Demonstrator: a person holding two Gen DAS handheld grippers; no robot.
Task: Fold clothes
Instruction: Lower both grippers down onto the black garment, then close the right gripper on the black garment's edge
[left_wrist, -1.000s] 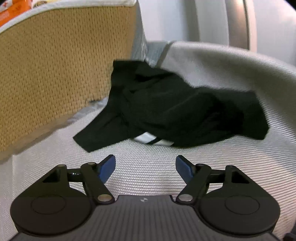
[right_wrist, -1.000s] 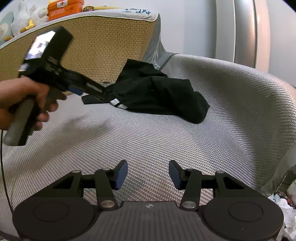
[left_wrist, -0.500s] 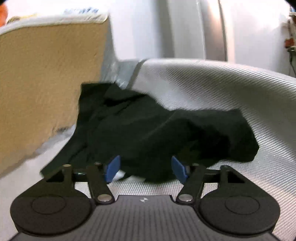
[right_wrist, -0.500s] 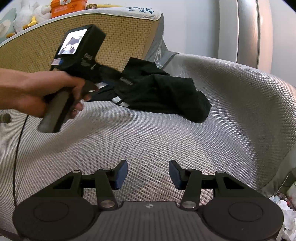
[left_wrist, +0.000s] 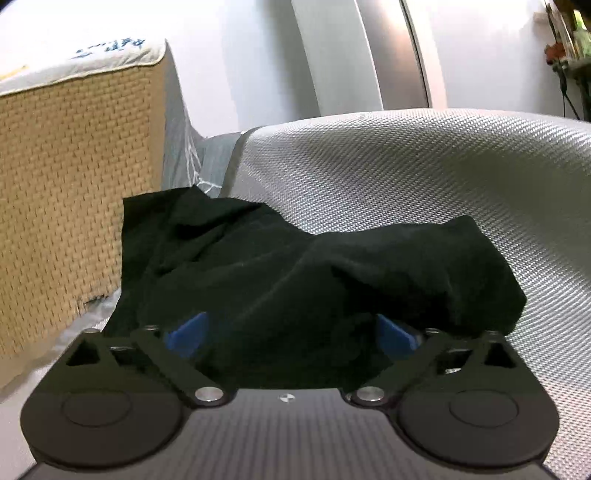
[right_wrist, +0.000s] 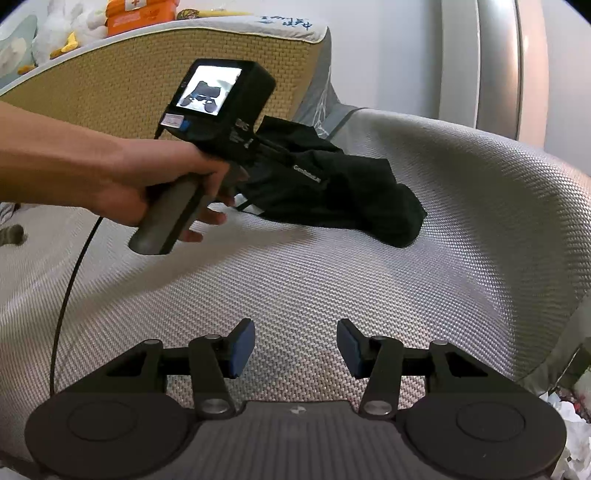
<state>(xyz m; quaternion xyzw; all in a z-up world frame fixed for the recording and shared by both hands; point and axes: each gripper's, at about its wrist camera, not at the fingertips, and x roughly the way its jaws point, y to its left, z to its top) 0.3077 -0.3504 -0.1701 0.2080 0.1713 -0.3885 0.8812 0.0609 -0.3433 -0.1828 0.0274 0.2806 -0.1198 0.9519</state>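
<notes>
A crumpled black garment (left_wrist: 295, 266) lies on the grey woven cushion (left_wrist: 406, 177), close to a tan wicker panel (left_wrist: 66, 184). My left gripper (left_wrist: 291, 332) sits right at the garment's near edge. Its jaws are opening wide, and black cloth bulges between the blue pads (left_wrist: 184, 332) without being pinched. In the right wrist view, a hand (right_wrist: 147, 184) holds that left tool against the garment (right_wrist: 351, 192); its fingertips are lost against the dark cloth. My right gripper (right_wrist: 295, 347) hovers open over bare cushion (right_wrist: 295, 277), well short of the garment, with nothing between its fingers.
The wicker panel (right_wrist: 129, 85) carries an orange first-aid box (right_wrist: 140, 14) and plush toys (right_wrist: 62, 33) on top. A black cable (right_wrist: 70, 288) trails from the left tool across the cushion. The cushion's edge curves away at the right, with crumpled white litter (right_wrist: 569, 424) below.
The left gripper has moved forward to the garment and its jaws have spread wider, with cloth now between them. The right gripper has stayed still.
</notes>
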